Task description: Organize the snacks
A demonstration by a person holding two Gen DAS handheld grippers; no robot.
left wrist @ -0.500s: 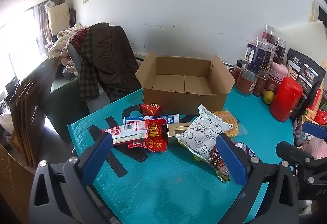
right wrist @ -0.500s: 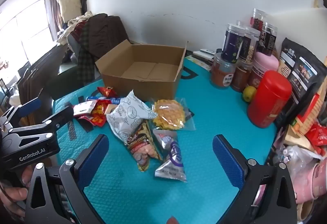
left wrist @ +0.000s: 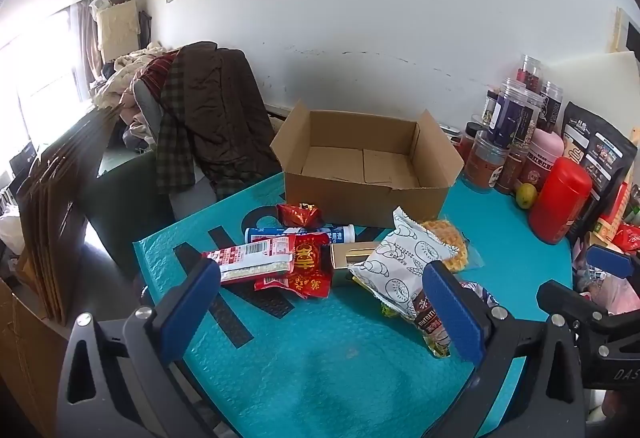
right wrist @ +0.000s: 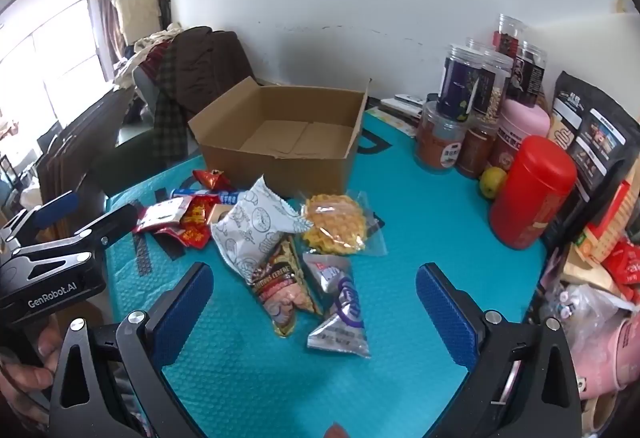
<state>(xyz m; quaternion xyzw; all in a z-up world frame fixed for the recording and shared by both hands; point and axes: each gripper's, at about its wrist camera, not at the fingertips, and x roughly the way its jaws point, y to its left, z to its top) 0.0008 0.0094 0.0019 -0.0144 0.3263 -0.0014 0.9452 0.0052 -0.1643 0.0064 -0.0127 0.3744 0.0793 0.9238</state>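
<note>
Both sets of jaws spread as wide as they go, nothing between the pads. My left gripper hangs over the near edge of the teal table, short of the red packets. My right gripper brackets the silver pouch without touching. Cardboard box open at the far edge, snacks heaped before it.

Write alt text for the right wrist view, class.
An open right gripper hovers above loose snack packets on a teal table cover, with an empty cardboard box behind them. Jars and a red canister stand to the right.
</note>
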